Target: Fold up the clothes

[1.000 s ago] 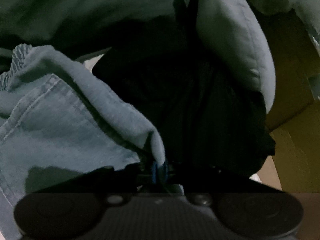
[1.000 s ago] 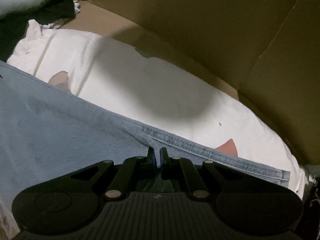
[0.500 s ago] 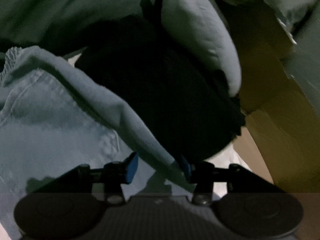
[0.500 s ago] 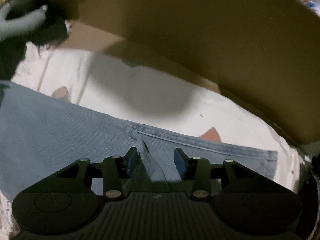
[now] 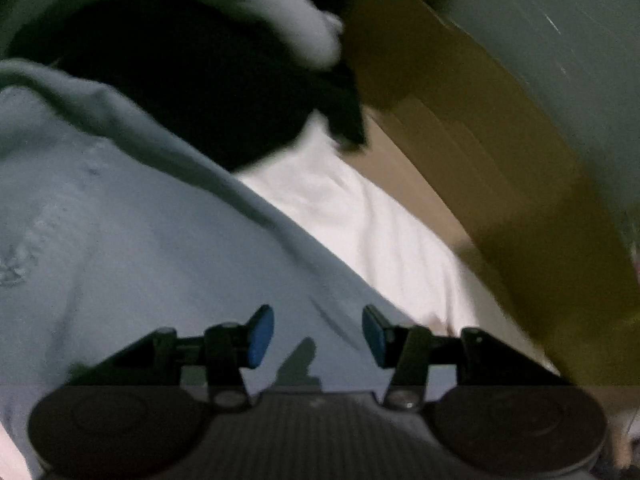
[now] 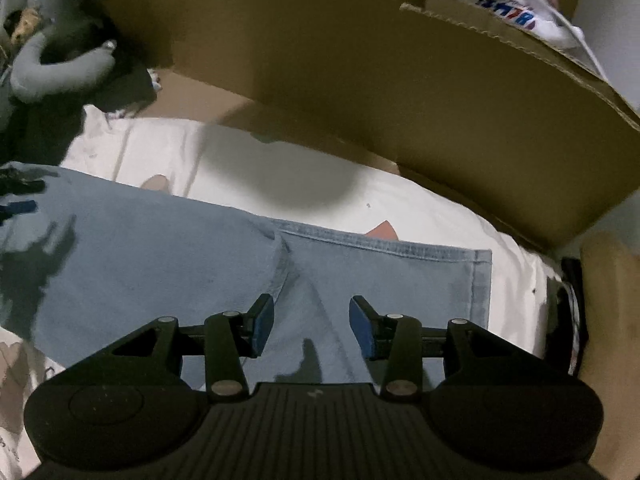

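Note:
Light blue jeans (image 6: 168, 256) lie flat on a white sheet (image 6: 248, 168); their hemmed edge (image 6: 482, 276) ends at the right. My right gripper (image 6: 312, 320) hangs open just above the denim, nothing between its blue pads. In the left wrist view, which is blurred, the same jeans (image 5: 132, 264) fill the lower left. My left gripper (image 5: 318, 334) is open over them, with only flat cloth below the gap. The left gripper's fingertips (image 6: 16, 206) show at the left edge of the right wrist view.
A brown cardboard wall (image 6: 360, 80) rises behind the sheet and also shows as cardboard (image 5: 500, 160) on the right of the left view. A dark garment (image 5: 192, 80) and a grey cushion (image 5: 280, 12) lie beyond the jeans. A grey stuffed shape (image 6: 60, 68) sits at the far left.
Both grippers were shut on folds of the denim a second ago; both have opened and let go. The jeans now lie flat, and both hands have drawn back from them.

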Motion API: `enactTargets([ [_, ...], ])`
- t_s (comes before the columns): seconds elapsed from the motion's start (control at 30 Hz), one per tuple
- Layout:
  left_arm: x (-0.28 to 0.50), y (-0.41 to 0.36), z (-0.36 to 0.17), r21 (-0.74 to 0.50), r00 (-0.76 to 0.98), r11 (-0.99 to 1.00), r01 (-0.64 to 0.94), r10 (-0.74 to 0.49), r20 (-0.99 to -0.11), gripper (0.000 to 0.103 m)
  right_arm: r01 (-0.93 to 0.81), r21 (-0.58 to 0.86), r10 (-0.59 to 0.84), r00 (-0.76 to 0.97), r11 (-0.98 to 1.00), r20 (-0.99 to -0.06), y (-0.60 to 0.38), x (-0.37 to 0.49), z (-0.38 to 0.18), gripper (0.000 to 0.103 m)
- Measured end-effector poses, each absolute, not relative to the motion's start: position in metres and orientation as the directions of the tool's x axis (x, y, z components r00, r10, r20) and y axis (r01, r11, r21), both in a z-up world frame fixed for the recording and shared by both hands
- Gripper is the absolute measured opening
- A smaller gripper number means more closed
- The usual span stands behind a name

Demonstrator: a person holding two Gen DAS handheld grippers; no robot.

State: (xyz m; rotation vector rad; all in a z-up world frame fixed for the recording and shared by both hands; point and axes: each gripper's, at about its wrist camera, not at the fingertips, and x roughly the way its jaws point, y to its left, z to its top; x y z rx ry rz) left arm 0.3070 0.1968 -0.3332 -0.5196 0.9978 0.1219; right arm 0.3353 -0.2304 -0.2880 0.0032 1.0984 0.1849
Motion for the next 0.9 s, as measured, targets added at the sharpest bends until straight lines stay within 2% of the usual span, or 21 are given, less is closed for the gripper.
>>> enactTargets([
  [0.13,0.290,0.151,-0.321,-0.323,0.508,0.917,-0.233,-0.169,-0.844,0.052,-0.179,0.104,0.182,0.505,0.978,-0.844,-0.232,0.302,-0.278,0.054],
  [0.37,0.277,0.077,-0.302,-0.263,0.481,0.962,-0.072,-0.197,-0.854,0.052,-0.205,0.085,0.188,0.555,0.975,-0.810,-0.242,0.256,-0.291,0.055],
  [0.63,0.281,0.024,-0.308,-0.164,0.392,0.977,0.137,-0.206,-0.896,0.053,-0.209,0.104,0.208,0.571,0.972,-0.794,-0.256,0.237,-0.312,0.056],
  [0.7,0.278,0.017,-0.308,-0.141,0.378,0.978,0.154,-0.191,-0.906,0.053,-0.195,0.120,0.213,0.581,0.973,-0.785,-0.261,0.237,-0.316,0.056],
  [0.9,0.265,0.011,-0.315,-0.205,0.353,0.972,0.116,-0.234,-0.906,0.055,-0.192,0.124,0.216,0.602,0.974,-0.769,-0.273,0.232,-0.326,0.058],
])
